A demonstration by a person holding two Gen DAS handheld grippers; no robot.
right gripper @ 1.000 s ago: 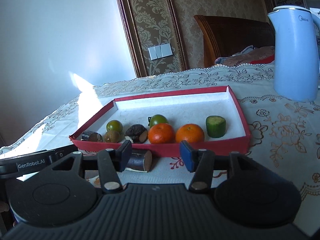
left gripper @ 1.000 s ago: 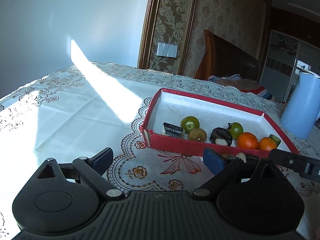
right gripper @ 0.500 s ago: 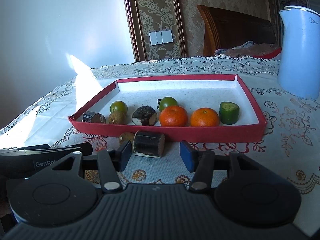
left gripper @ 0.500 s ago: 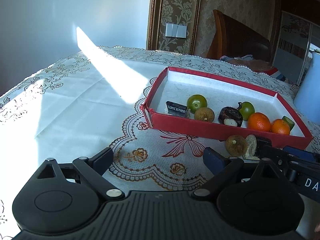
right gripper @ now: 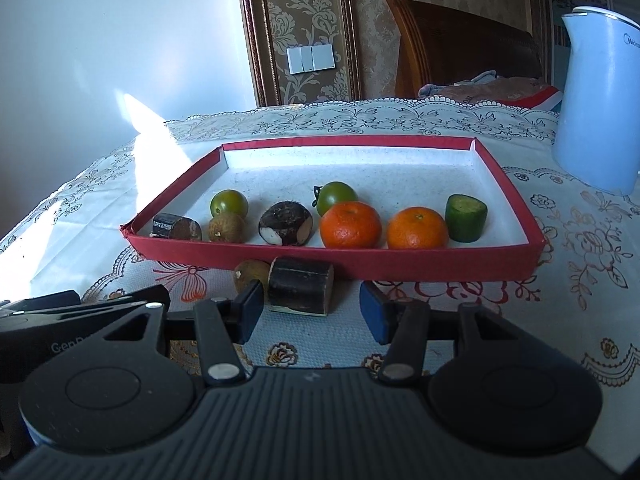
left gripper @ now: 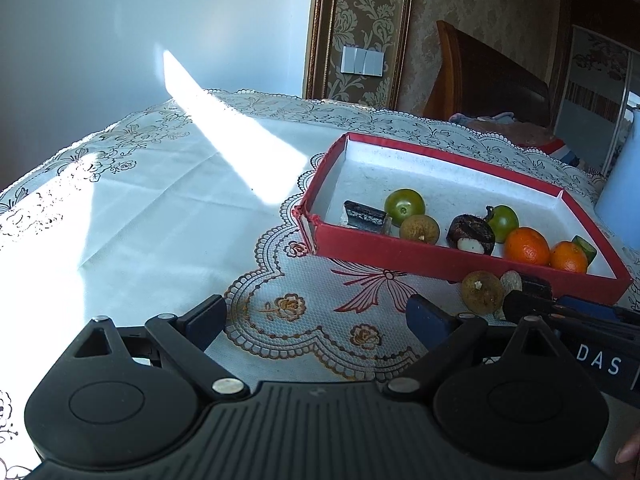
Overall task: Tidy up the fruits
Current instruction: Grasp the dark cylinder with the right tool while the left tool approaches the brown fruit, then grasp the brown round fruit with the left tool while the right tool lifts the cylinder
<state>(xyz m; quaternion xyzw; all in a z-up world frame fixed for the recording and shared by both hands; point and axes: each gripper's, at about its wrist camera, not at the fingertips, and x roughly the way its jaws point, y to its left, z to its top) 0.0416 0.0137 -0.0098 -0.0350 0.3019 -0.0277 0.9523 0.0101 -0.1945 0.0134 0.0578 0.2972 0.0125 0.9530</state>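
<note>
You've got most of the fruit lined up along the near wall of the red tray [right gripper: 516,196], two oranges among it. Left out on the desk [left gripper: 160,208] are the dark cut chunk [right gripper: 301,286] and the small brown fruit [right gripper: 251,273], just outside that wall. Your right hand-held gripper [right gripper: 311,310] is parted, empty, the chunk just ahead between its pads. Your left hand-held gripper [left gripper: 316,318] gapes wide, holding nothing

wall [left gripper: 120,40]: pale, sunlit | panel [right gripper: 308,20]: damask wallpaper | headboard [right gripper: 460,48]: dark wood
</note>
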